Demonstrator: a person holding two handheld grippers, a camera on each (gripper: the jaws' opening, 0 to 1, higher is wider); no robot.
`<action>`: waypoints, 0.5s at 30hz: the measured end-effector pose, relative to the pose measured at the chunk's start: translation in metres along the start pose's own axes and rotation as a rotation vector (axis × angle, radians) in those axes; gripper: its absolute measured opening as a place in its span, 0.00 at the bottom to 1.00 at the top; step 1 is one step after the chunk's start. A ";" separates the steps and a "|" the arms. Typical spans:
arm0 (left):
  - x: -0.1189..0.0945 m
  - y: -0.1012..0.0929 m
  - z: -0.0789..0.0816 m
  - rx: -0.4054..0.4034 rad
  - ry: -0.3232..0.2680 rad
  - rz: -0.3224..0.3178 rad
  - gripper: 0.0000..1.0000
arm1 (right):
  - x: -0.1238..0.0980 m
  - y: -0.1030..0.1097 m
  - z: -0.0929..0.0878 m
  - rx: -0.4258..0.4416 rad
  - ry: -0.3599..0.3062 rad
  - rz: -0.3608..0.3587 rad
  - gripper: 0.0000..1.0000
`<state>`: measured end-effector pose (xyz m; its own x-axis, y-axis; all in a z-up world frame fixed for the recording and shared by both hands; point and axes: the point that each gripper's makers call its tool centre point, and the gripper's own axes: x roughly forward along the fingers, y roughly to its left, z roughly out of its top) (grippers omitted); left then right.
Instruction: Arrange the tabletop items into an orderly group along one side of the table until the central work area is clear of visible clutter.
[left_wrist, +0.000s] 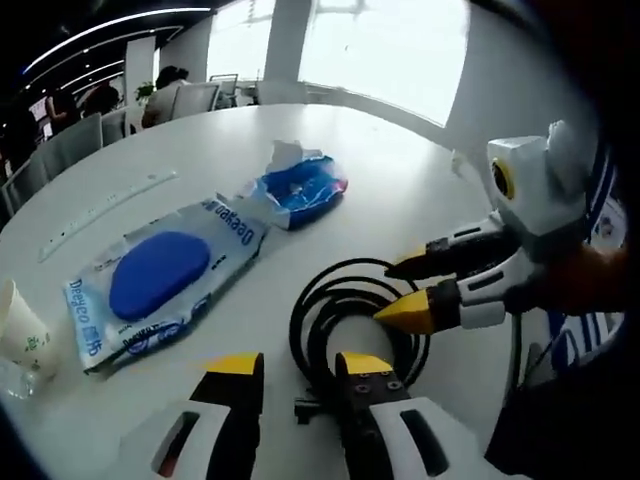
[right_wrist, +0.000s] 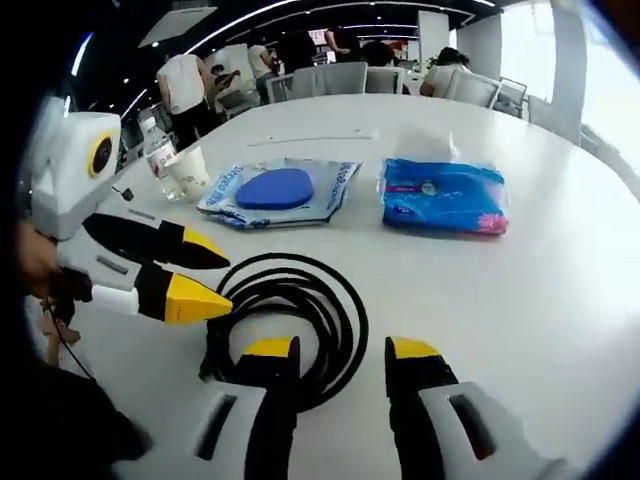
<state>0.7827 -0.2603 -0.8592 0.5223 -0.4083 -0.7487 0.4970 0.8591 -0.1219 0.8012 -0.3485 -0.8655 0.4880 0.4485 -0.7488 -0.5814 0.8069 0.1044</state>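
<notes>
In the right gripper view, the coiled cable (right_wrist: 295, 320) lies on the table (right_wrist: 560, 290) nearest the camera, with the wipes pack (right_wrist: 282, 192) behind it and the tissue pack (right_wrist: 444, 195) to that pack's right, the 2 apart. Left of the wipes pack stand a paper cup (right_wrist: 189, 172) and a bottle (right_wrist: 158, 152), near each other, and a ruler (right_wrist: 312, 139) lies farther back on the table. Behind the table are chairs (right_wrist: 345, 77) and people (right_wrist: 185, 90).
</notes>
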 end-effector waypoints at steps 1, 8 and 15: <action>0.001 -0.001 -0.001 0.004 0.008 -0.004 0.26 | 0.001 0.001 -0.002 0.002 0.001 0.002 0.25; 0.009 -0.005 -0.009 0.030 0.050 -0.022 0.14 | 0.010 0.004 -0.012 0.009 0.026 0.000 0.16; 0.010 -0.002 -0.008 -0.011 0.049 -0.030 0.12 | 0.007 0.004 -0.012 0.086 0.008 0.013 0.11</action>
<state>0.7813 -0.2636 -0.8719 0.4722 -0.4189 -0.7756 0.5045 0.8500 -0.1519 0.7944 -0.3471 -0.8784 0.4754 0.4566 -0.7520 -0.5299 0.8309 0.1696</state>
